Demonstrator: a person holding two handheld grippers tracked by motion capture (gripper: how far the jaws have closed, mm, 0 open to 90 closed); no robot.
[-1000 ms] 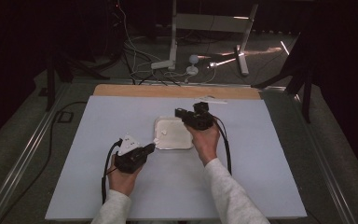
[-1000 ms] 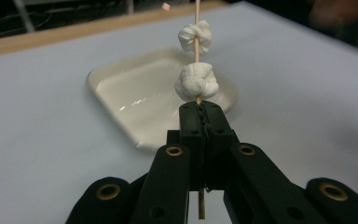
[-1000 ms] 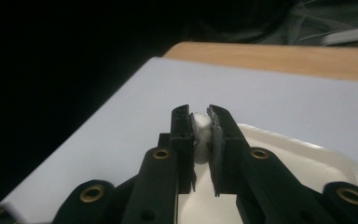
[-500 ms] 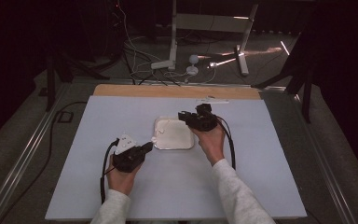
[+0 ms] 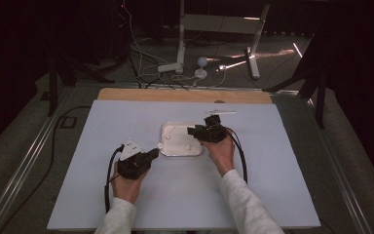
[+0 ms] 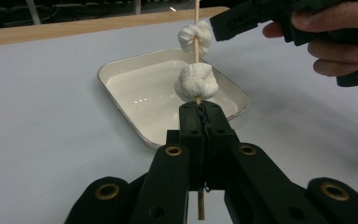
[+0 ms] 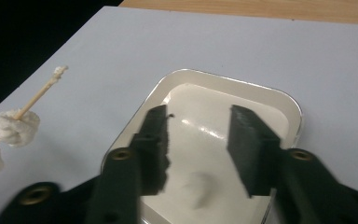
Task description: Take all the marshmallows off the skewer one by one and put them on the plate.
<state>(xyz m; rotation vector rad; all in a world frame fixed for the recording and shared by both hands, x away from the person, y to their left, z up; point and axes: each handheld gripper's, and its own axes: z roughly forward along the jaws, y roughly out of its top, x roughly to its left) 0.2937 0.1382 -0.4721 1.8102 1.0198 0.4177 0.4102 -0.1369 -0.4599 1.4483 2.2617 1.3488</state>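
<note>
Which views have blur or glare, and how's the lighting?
Right gripper view: the right hand-held gripper is motion-blurred near its base, and the tray shows soft glare. Left gripper view: sharp, with small highlights on the tray floor and the marshmallows crisp. High view: table evenly lit, surroundings dark.

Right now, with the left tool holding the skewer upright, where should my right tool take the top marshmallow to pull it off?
Grip the upper marshmallow across its soft sides, one jaw each side of the skewer, coming in level from the right tool's side. The skewer stands nearly upright in the left tool, free end up, so pulling upward along it looks best, likely above the tray.
</note>
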